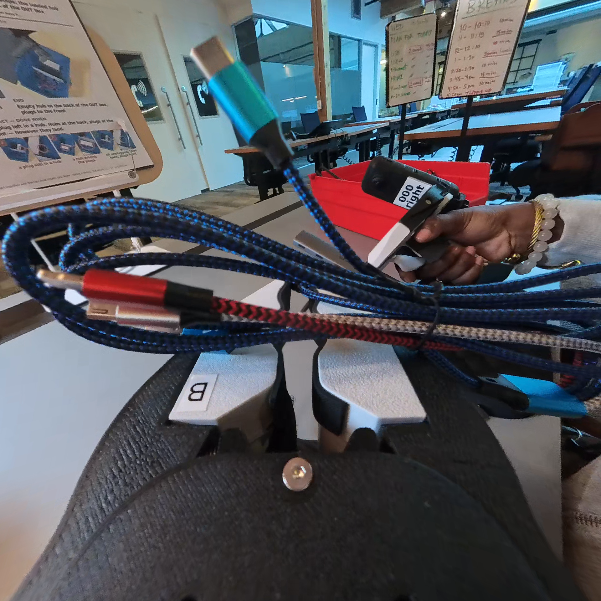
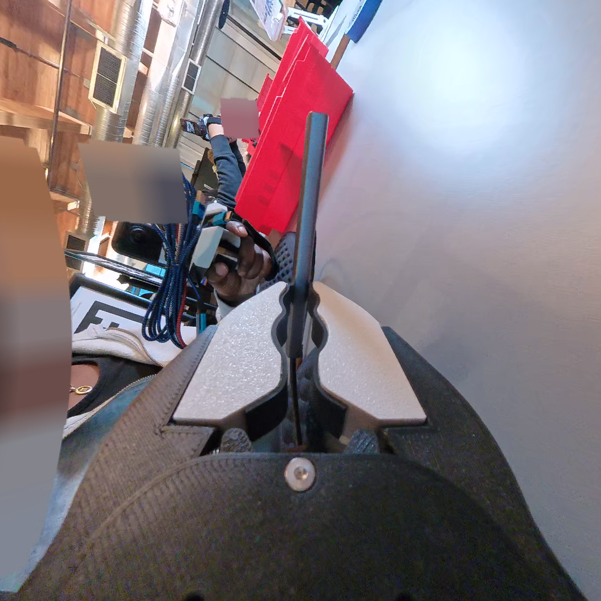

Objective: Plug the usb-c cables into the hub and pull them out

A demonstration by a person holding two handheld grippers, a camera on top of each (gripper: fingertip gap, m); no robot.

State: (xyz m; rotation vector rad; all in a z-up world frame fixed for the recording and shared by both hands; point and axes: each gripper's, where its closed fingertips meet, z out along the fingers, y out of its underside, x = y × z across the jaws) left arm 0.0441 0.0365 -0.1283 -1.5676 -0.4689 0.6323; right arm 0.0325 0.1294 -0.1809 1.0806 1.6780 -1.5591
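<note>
My left gripper is shut on a tied bundle of braided USB-C cables, mostly dark blue, lying across its fingertips. A teal plug sticks up and left. A red plug and a silver plug point left. My right gripper is shut on the thin grey hub, seen edge-on and sticking straight out above the table. In the left wrist view the hub shows behind the cables, held by the right gripper. In the right wrist view the bundle hangs from the left gripper.
A red bin stands on the grey table behind the right gripper; it also shows in the right wrist view. An instruction board stands at the left. Whiteboards and desks stand farther back. One gripper's finger ends stand about 12 centimeters off the other's.
</note>
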